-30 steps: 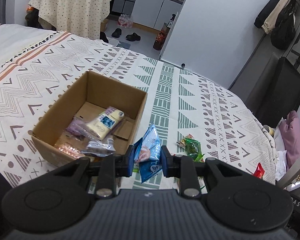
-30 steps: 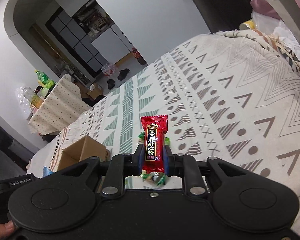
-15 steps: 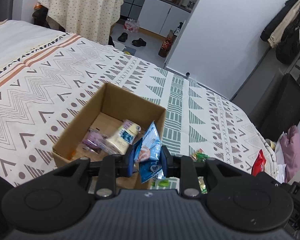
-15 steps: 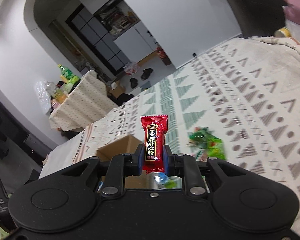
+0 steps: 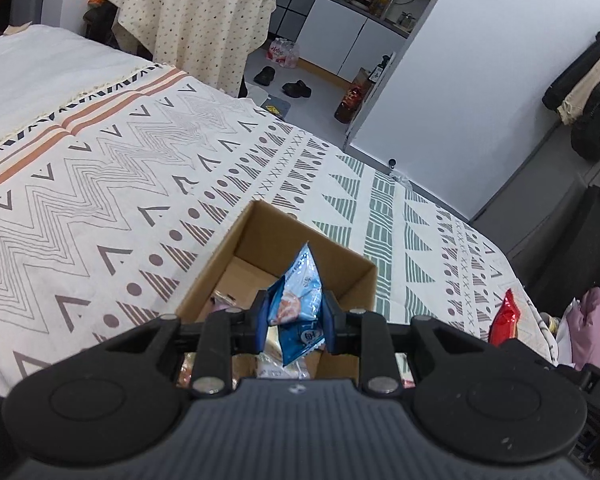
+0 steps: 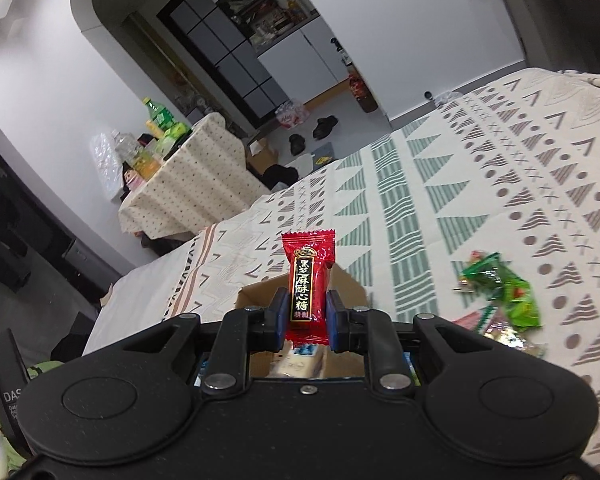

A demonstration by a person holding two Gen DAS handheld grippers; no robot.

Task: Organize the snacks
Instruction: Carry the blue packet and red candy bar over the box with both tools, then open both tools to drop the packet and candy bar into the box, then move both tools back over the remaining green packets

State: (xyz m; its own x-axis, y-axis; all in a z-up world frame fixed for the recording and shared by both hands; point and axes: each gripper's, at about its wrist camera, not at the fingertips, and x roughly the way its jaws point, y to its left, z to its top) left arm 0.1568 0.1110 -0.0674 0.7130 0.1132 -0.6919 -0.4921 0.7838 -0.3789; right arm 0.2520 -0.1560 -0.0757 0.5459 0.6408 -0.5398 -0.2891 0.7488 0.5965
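Bedspread [image 5: 148, 168] filled most of both views, patterned in zigzags and triangles, with the cardboard box [image 5: 260, 240] sitting on it at lower centre of the left wrist view. In the right wrist view only the box's far edge showed, just behind the fingers at lower centre. Loose green packets [image 6: 500, 292] lay on the cloth at that view's right edge, apart from the box.

The left gripper [image 5: 295, 320] was clamped on a blue snack packet [image 5: 302, 300], which hung over the open box with other wrapped snacks visible beneath it. The right gripper [image 6: 309, 314] pinched a red candy [image 6: 309, 276] upright by its lower half — near the box rim, though whether past it could not be told.

To do the drop well, each packet should probably be carried clear inside the walls before the jaws part, one hand at a time — the grippers sat close together, and a soft packet could catch on the rim.
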